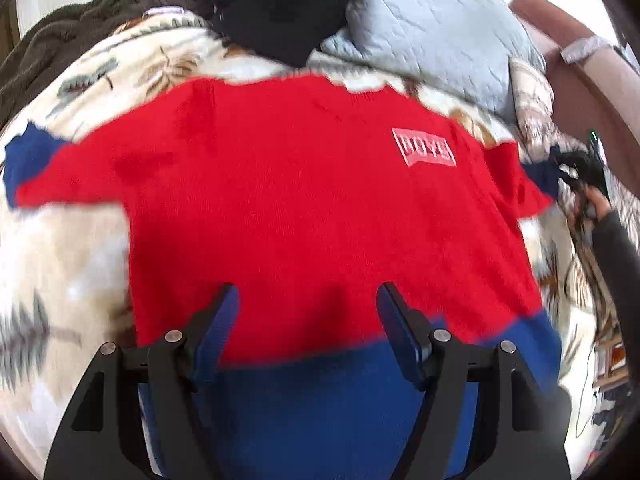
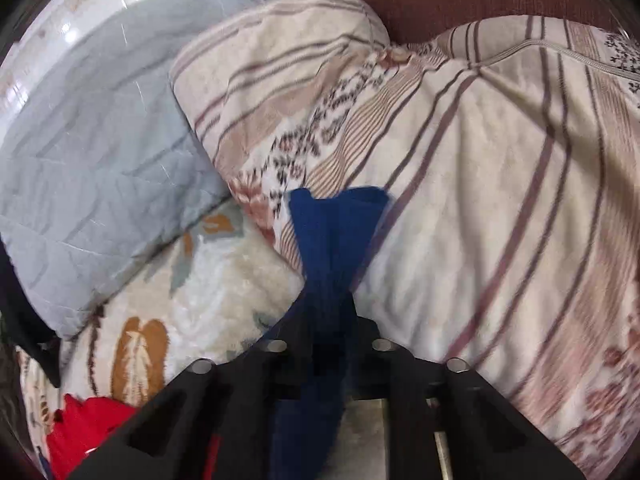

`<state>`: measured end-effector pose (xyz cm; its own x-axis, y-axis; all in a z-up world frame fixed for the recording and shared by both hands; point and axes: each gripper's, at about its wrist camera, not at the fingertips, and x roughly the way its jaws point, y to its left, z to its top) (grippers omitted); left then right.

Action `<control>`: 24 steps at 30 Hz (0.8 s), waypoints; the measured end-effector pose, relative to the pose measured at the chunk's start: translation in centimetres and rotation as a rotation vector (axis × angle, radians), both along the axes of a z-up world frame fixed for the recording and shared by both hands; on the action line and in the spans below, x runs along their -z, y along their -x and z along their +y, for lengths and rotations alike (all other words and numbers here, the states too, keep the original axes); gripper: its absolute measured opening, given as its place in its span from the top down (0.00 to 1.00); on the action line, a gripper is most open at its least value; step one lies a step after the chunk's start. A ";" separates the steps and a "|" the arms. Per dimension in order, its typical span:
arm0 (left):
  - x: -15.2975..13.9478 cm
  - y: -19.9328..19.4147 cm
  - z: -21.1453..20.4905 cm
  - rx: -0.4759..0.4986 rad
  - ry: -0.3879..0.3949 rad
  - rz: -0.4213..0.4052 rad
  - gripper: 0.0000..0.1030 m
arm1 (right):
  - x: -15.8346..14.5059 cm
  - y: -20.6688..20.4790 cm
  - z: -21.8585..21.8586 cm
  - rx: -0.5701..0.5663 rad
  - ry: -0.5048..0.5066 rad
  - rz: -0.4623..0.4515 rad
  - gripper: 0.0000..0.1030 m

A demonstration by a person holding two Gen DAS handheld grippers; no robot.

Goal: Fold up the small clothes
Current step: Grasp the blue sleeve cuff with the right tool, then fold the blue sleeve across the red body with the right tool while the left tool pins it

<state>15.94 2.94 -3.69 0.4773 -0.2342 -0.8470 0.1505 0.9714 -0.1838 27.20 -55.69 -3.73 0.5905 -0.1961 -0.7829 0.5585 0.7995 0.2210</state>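
The red sweater (image 1: 288, 208) lies flat and spread out on the bed's blanket (image 1: 72, 264), not folded yet. The left gripper (image 1: 308, 312) has its fingers wide apart over the sweater's blue hem, holding nothing. The right gripper (image 2: 332, 312) pinches the sweater's blue cuff (image 2: 336, 232).

A red sweater (image 1: 288, 200) with navy blue hem and cuffs and a white chest label, its lettering too blurred to read, lies ahead of the black left gripper (image 1: 308, 304). Beneath it is a cream blanket (image 1: 60, 260) with brown and grey leaf shapes. The black right gripper (image 2: 328, 300) pinches the navy cuff (image 2: 336, 232); beyond are a striped beige floral pillow (image 2: 480, 160) and a pale grey-blue quilted one (image 2: 100, 160).
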 end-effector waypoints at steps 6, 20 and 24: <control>-0.6 -4.1 1.5 -0.058 0.050 -0.028 0.31 | -5.6 5.7 -4.3 0.042 -0.020 -0.267 0.92; 1.4 -6.2 3.3 -0.136 0.158 -0.007 0.31 | -2.8 8.2 -7.3 0.208 -0.113 -0.192 0.80; 2.1 -6.6 3.1 -0.129 0.142 0.018 0.31 | -4.0 8.4 -5.3 0.170 -0.052 -0.219 0.95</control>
